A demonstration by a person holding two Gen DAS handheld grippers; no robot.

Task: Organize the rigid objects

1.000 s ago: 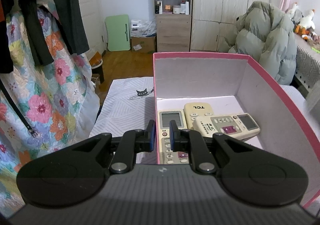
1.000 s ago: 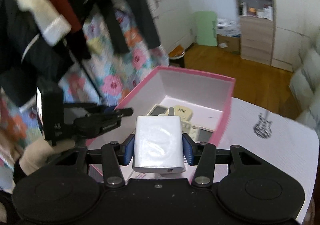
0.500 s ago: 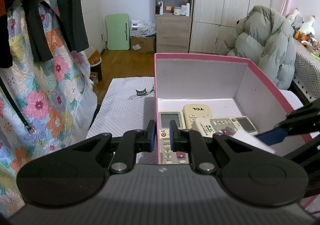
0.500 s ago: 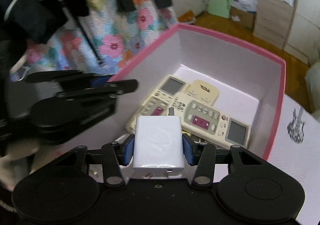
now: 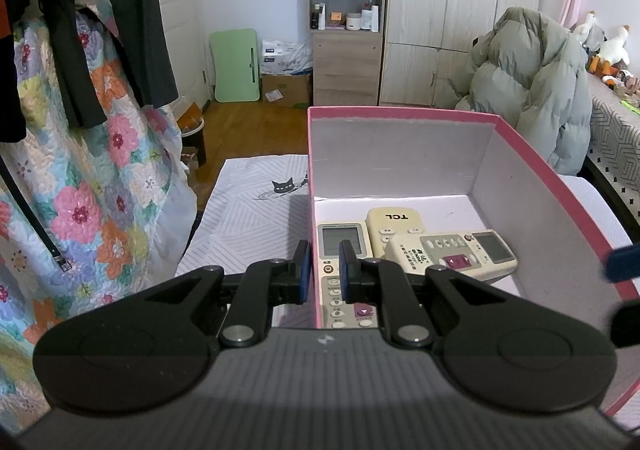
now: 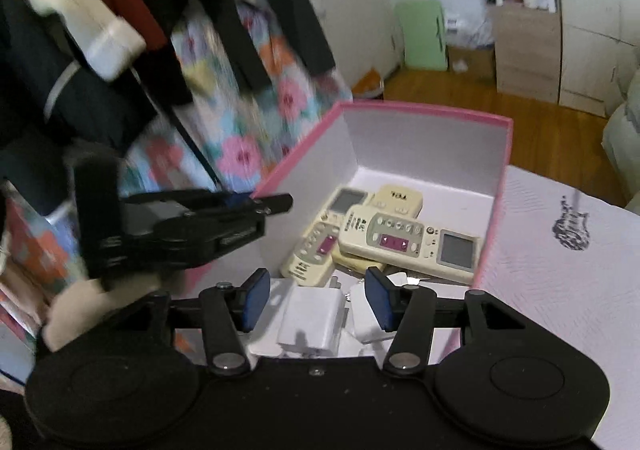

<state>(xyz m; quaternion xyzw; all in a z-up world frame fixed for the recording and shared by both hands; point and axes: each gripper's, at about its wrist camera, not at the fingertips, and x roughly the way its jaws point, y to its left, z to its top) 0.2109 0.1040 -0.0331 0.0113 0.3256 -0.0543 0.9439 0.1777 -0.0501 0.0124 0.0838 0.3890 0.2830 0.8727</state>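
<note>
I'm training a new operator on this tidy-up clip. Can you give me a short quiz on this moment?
1. True or false: the right claw grips the white charger.
2. How many remote controls show in the pink box?
3. The left claw straddles: A) the box's wall, B) a remote, C) the charger.
Key: 1 false, its jaws stand open above the charger, which lies in the box; 2 three; 3 A.

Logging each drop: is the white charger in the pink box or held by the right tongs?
In the box. The white charger lies among other white adapters inside the pink box, while the right tongs are spread open above it.
</note>
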